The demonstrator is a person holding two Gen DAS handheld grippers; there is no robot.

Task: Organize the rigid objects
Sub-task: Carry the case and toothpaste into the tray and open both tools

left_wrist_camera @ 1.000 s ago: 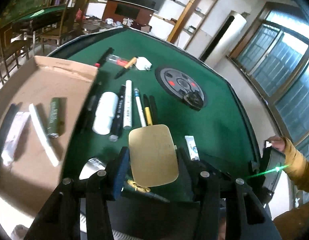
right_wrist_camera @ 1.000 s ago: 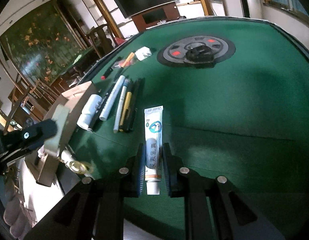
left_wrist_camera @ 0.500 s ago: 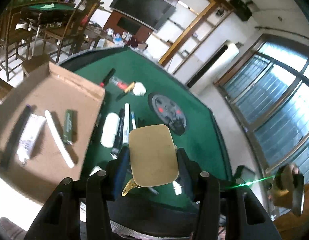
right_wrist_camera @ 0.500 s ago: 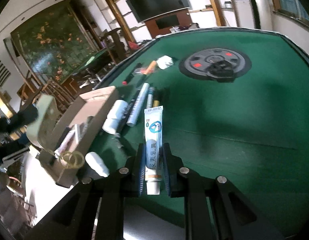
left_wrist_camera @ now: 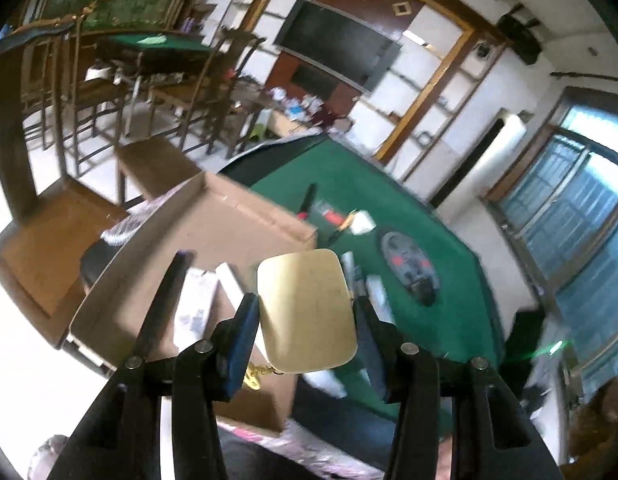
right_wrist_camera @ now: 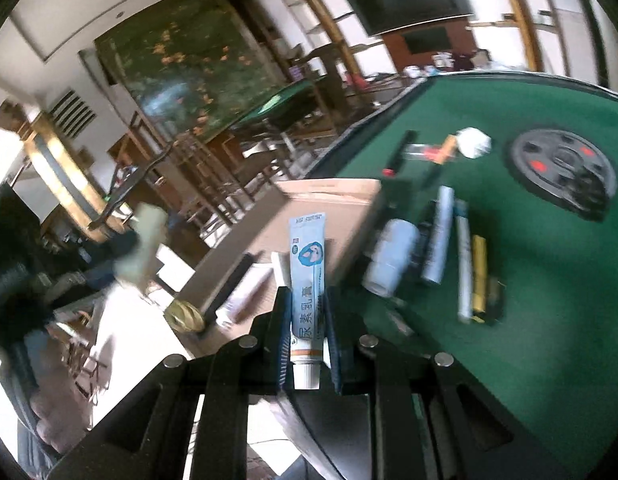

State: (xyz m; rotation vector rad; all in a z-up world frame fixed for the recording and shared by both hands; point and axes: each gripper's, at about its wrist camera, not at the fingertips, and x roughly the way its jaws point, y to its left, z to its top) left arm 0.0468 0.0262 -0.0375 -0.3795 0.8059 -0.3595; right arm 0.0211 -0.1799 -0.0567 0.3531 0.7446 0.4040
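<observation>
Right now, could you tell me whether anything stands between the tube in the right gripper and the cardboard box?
Nothing visible does. The right gripper holds the tube just short of the open cardboard box; the white bottle and pens lie to its right.

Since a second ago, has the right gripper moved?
Yes. The right gripper, shut on the tube, moved left off the green table toward the cardboard box.

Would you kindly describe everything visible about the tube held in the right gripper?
The tube is a slim, flattened, soft-looking ointment tube, pale blue with Chinese characters, a round picture near its crimped far end, an orange band and a white cap nearest the camera. The right gripper clamps its lower half, pointing it toward the cardboard box.
</observation>
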